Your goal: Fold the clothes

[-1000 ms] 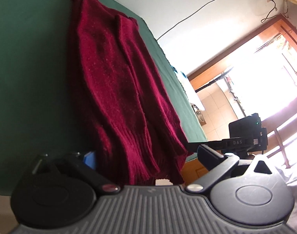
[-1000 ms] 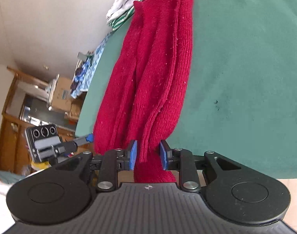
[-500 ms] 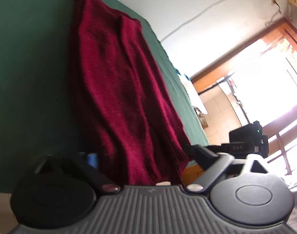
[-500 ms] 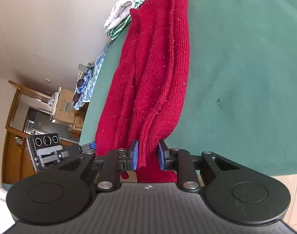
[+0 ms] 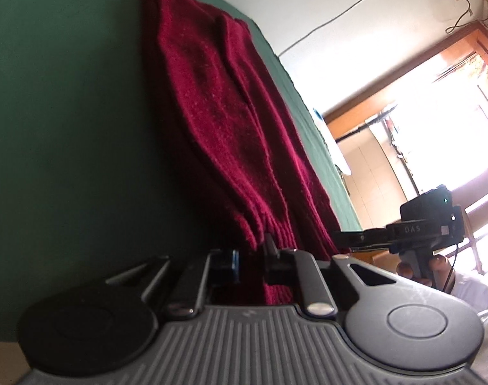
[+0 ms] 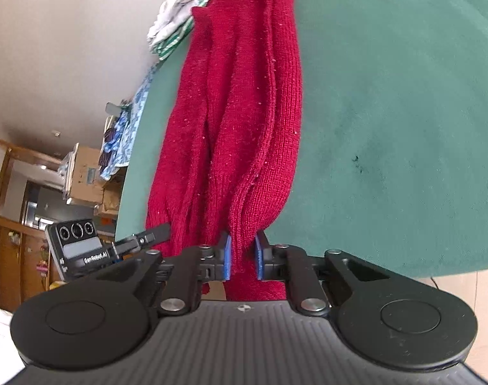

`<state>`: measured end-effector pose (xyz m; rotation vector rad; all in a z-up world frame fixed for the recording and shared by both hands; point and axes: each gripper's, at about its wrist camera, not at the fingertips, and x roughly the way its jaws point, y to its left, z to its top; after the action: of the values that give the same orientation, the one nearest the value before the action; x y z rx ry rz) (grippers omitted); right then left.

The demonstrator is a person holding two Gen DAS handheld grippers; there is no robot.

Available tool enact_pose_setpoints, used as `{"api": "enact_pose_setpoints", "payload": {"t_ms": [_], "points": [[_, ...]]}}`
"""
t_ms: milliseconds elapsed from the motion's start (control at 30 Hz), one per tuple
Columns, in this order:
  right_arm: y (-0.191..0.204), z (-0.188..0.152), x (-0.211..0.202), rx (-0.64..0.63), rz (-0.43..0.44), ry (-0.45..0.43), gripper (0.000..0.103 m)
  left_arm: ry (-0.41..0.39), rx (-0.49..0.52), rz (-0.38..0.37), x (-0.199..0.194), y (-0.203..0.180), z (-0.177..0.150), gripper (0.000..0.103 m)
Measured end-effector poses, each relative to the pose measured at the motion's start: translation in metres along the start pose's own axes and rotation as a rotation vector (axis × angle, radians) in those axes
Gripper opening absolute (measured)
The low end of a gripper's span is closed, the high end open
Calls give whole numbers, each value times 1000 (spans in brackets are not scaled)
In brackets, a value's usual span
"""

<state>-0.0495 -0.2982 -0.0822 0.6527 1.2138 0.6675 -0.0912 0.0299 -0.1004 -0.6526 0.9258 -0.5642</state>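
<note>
Two claws meet the near hem of one long, dark red knitted sweater point(image 6: 240, 122), which lies lengthwise on the green cloth-covered desk point(image 6: 388, 112) with its hem spilling over the near edge. The right claw point(image 6: 243, 258) has its blue pads on either side of a bunched fold of the hem; its jaws are closing and the knit is pinched between them. The left claw point(image 5: 253, 261) is also closing, with ribbed hem cloth between its fingers, at the sweater's other near corner.

Judging from this, the step is securing both hem corners before folding the sweater toward the far edge of the desk. To do it well, each claw should catch every layer of the knit, not just the top one, and sit deep enough that the soft ribbing does not slip out. Lifting both corners together and level should keep the fold square; uneven pull would likely skew it.

A pile of striped and white clothes point(image 6: 176, 29) sits at the far edge.
</note>
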Motion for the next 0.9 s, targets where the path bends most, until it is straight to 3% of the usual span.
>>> {"api": "enact_pose_setpoints", "payload": {"t_ms": [200,367,533,700,900], "points": [[-8,4,-5,174,82,-2,15,62,-65,-21,-14,-4,20,8],[-13,16,-10,278,189,-4,15,33,-163,-67,-28,-7,48,8],[-22,43,-4,351,283,-11,16,-12,-226,-24,-29,-3,74,8],[-26,80,6,324,291,5,16,-21,-217,47,-14,-6,96,8],[-42,118,17,334,309,-14,19,-40,-327,51,1,12,117,9]]}}
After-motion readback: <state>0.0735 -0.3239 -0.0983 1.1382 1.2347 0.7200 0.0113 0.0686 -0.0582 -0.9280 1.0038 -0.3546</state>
